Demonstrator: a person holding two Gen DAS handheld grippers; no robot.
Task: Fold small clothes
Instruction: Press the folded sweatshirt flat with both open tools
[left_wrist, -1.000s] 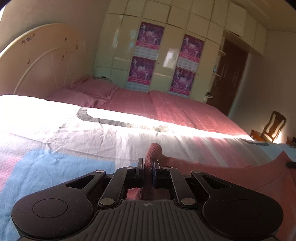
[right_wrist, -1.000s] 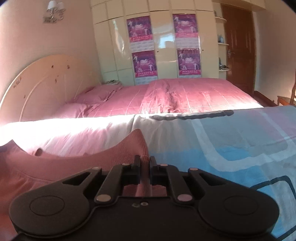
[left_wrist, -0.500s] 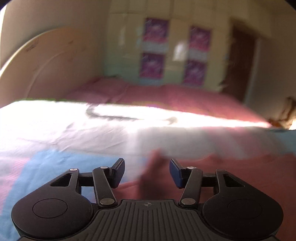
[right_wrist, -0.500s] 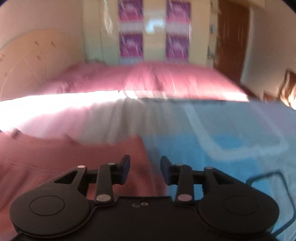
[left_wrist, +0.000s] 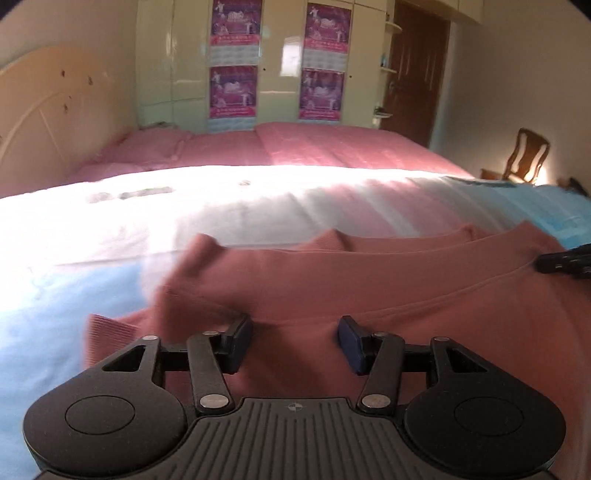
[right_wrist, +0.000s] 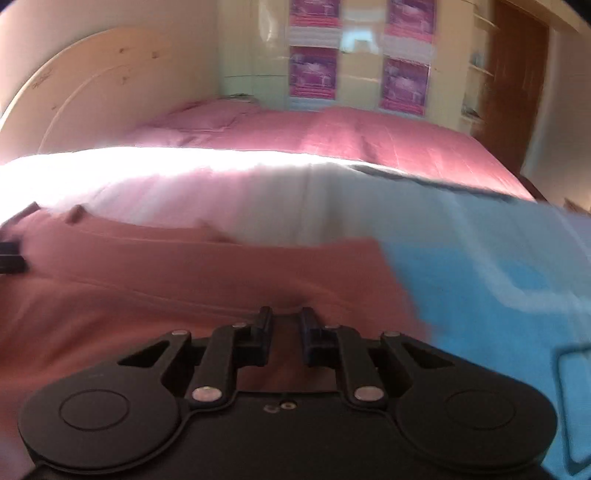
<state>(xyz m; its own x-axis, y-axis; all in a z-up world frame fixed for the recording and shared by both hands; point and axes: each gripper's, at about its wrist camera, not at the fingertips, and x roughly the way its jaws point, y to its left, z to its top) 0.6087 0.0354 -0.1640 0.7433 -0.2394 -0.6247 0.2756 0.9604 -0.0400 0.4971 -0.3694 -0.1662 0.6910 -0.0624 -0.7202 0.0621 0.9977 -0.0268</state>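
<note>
Lying crosswise under both: pink garment (left_wrist: 369, 280). Left gripper (left_wrist: 295, 341) apart, empty; right gripper (right_wrist: 286, 334) (just closing) nearly together, grip unclear.

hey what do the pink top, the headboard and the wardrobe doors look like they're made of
Pink top: soft knit, probably cotton jersey, matte, with ribbed cuff and raised seams.
Headboard: looks like painted or laminated wood, cream, smooth, with dark chips or marks.
Wardrobe doors: glossy pale panels, maybe lacquer or laminate; they mirror window light.

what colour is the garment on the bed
Dusty pink garment, plain, with ribbed cuffs; clearest in the left wrist view.
</note>
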